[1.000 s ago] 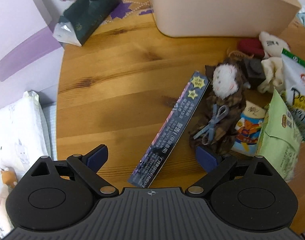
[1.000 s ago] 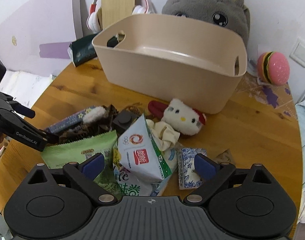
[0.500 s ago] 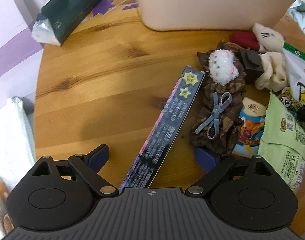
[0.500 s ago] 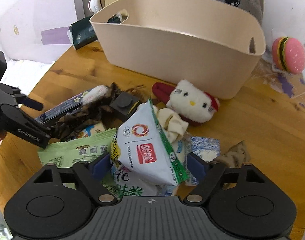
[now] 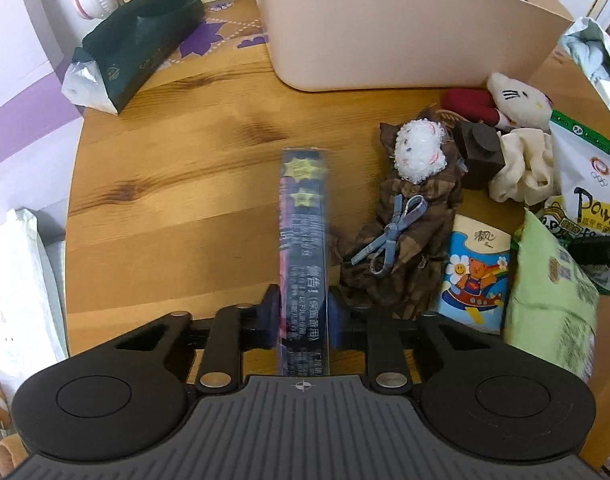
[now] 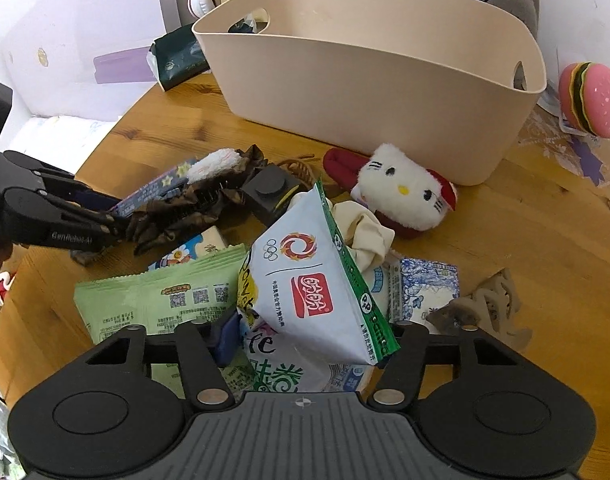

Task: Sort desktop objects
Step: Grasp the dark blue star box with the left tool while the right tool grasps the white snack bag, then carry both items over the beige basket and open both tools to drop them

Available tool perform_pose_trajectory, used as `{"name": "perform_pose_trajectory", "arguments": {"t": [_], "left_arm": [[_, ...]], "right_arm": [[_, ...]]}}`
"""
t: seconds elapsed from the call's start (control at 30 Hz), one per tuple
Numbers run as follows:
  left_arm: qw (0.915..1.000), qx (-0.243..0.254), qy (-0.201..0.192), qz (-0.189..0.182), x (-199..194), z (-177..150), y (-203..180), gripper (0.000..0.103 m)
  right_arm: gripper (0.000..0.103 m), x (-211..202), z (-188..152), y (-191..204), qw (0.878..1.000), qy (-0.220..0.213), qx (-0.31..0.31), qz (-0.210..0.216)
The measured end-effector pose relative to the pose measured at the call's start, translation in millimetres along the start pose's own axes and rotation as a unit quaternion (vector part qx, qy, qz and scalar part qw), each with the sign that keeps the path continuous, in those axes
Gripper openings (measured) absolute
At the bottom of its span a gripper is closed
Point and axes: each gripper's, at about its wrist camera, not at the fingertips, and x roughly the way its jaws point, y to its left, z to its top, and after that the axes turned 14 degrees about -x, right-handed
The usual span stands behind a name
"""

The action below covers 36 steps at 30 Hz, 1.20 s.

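Note:
My left gripper (image 5: 303, 316) is shut on the near end of a long dark blue box (image 5: 303, 232) with yellow stars, which points away across the round wooden table (image 5: 177, 200). It also shows in the right wrist view (image 6: 157, 188). My right gripper (image 6: 305, 336) has closed on a white snack bag (image 6: 309, 276) with a red logo; its right fingertip is hidden behind the bag. The beige plastic basket (image 6: 369, 76) stands at the back of the table.
A brown plaid doll (image 5: 409, 216), a black block (image 5: 481, 152), a Hello Kitty plush (image 6: 405, 192), a green packet (image 6: 165, 300), a tissue pack (image 5: 475, 268) and a blue-white sachet (image 6: 425, 288) lie in a pile. A dark green bag (image 5: 137, 44) lies back left. A burger toy (image 6: 589, 100) sits far right.
My left gripper has turned in line with the blue box and closed on its near end. My right gripper has moved forward and closed on the white snack bag.

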Motion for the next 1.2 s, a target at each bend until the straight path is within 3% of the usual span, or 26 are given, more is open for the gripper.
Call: {"name": "perform_pose_trajectory", "arguments": {"t": [0.4, 0.6, 0.83, 1.2], "left_arm": [[0.9992, -0.034, -0.008, -0.020, -21.2, -10.0, 14.0, 0.023], [0.9982, -0.039, -0.035, -0.030, -49.6, -3.2, 19.3, 0.023], [0.9937, -0.060, -0.084, -0.044, -89.0, 24.5, 18.4, 0.023], [0.9861, -0.052, -0.139, -0.075, -122.7, 80.8, -5.3, 0.023]], "right_arm": [[0.050, -26.4, -1.6, 5.5, 0.999, -0.024, -0.001, -0.023], [0.050, -46.9, 0.9, 0.3, 0.998, -0.045, 0.006, -0.032], [0.050, -70.7, 10.2, -12.3, 0.996, -0.075, 0.021, -0.043], [0.050, -94.1, 34.5, -39.9, 0.991, -0.117, 0.029, -0.065]]}}
